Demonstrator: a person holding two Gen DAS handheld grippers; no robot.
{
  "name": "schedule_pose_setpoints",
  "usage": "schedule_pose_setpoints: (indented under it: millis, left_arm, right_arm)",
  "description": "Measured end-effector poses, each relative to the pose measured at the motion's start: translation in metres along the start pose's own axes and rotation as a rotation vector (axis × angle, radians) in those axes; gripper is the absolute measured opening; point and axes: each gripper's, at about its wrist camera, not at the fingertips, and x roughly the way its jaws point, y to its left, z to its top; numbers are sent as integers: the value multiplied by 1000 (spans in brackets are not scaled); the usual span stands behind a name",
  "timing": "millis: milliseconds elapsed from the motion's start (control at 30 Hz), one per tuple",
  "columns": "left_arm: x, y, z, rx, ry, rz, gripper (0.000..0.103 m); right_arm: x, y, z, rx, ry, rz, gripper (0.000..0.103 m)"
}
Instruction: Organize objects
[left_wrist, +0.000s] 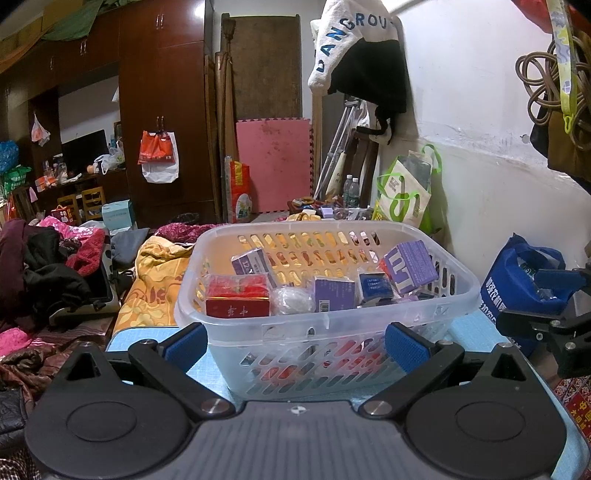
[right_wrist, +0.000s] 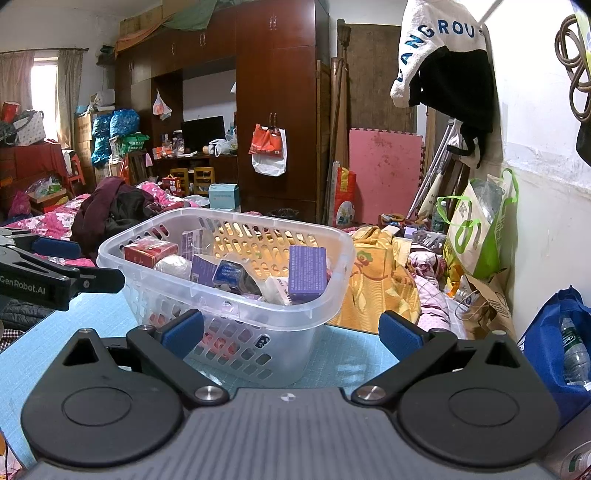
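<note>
Presently catalogued, largest first: mat (left_wrist: 207, 369), light blue, bare wherever it shows around the basket; no loose item can be made out on it. Basket (left_wrist: 317, 317), clear slotted plastic, stands upright on the mat, close before both grippers. Contents, heaped and not sorted: red box (left_wrist: 238, 301) at the left wall, purple box (left_wrist: 410, 266) tilted against the right wall, a smaller purple box (left_wrist: 334, 293) in the middle, a dark blue box (left_wrist: 375, 284) beside it, a crinkled clear wrap (left_wrist: 291, 301) next to the red box, a pale purple box (left_wrist: 253, 264) leaning at the back. Left gripper (left_wrist: 295, 343): fingers wide apart, holding nothing, flanking the basket's near wall. Right gripper (right_wrist: 291, 334): fingers likewise apart and empty, aimed at the basket's right corner. Stage, as a judgement: the scene fits either items gathered into the basket with the work at its close, or a full basket awaiting unloading and sorting; the pictures do not settle which. Surroundings: yellow quilt (right_wrist: 373, 280) behind the basket, blue bag (right_wrist: 554, 347) with bottles at the right, green-and-white bag (right_wrist: 476, 236) by the wall. Obstructions: the basket's high rim and the crowding of boxes leave little finger room around any one item.
</note>
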Motion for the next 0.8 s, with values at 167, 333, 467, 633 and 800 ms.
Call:
schedule_pose_setpoints:
  millis: [167,333,467,633,800]
  left_arm:
    - [0,0,0,0,1,0,103]
    - [0,0,0,1,0,1,103]
    - [1,-1,0,1,0,1,103]
    - [1,-1,1,1,1,1,103]
    - [1,-1,0,1,1,1,103]
  right_arm:
    - [1,2,-2,1,-1,1,103]
    - [1,2,-2,3,0,2,103]
    - [1,2,-2,2,-1,2,103]
    - [1,3,-3,0,-2,3,103]
    - [2,5,-3,0,-4,5,103]
